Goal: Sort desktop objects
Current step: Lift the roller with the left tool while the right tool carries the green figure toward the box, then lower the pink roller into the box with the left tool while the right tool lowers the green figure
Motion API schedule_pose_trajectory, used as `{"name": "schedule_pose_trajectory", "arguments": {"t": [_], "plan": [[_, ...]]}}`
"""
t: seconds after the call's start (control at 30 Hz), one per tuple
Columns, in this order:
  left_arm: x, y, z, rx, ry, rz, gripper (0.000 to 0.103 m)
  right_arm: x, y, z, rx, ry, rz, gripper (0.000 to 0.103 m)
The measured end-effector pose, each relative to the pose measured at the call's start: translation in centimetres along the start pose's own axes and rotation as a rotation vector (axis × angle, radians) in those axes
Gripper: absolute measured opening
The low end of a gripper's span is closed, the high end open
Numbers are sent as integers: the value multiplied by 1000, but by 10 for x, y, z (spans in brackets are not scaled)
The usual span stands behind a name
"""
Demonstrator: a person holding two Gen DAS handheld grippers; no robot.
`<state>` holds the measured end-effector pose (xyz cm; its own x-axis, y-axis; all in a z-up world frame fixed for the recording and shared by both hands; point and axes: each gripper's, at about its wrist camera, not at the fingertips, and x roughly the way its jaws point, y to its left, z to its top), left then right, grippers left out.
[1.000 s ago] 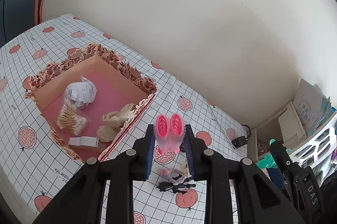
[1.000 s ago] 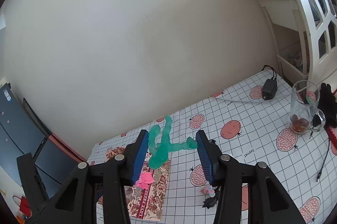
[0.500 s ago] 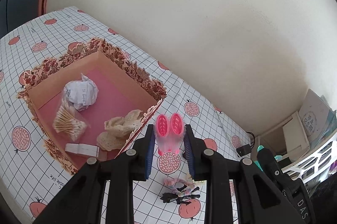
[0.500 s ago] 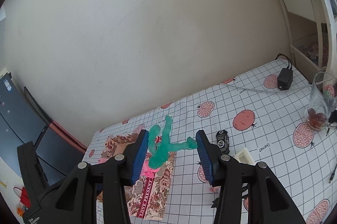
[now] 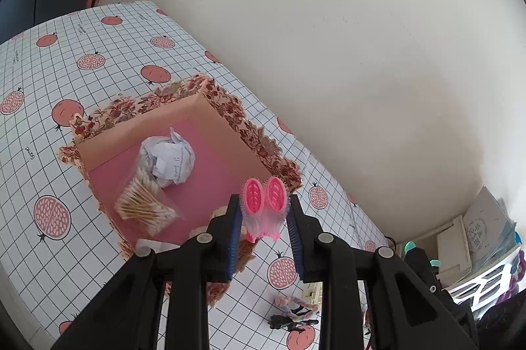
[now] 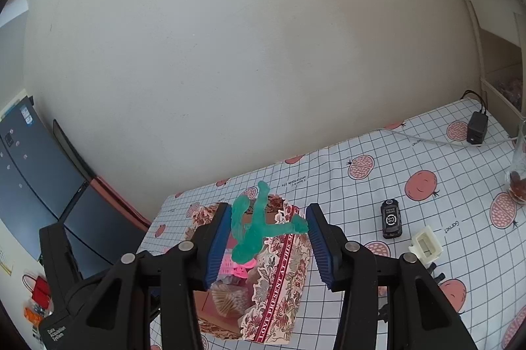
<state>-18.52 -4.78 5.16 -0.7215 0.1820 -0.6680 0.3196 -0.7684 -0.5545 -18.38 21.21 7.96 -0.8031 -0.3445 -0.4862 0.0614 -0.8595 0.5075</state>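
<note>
Since the earlier frames both grippers have shifted toward the floral-edged cardboard box with a pink floor (image 5: 227,123), which now fills more of each view. The left gripper (image 5: 263,218) is clamped on a pair of pink plastic hair rollers (image 5: 264,205), held above the box's near right corner. The right gripper (image 6: 266,228) is clamped on a translucent green rubbery figure (image 6: 253,228) above the same box (image 6: 279,277). Crumpled white paper (image 5: 167,159) and bagged cotton swabs (image 5: 144,208) lie inside.
</note>
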Motion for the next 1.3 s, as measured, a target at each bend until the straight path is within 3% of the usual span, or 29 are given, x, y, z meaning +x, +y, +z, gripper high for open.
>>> {"name": "schedule_pose_trajectory", "arguments": {"t": [0.4,0.7,0.83,1.3], "plan": [[2,57,25,-131,-2,3,28,48,29,-34,-87,112,-8,50],[3,75,31,-174,-15,36,28,76,51,-61,-170,194,-15,50],[12,83,29,-209,26,17,28,86,56,-71,-193,228,-15,50],[14,98,25,-275,17,96,28,100,70,-93,-269,293,-24,51]]}}
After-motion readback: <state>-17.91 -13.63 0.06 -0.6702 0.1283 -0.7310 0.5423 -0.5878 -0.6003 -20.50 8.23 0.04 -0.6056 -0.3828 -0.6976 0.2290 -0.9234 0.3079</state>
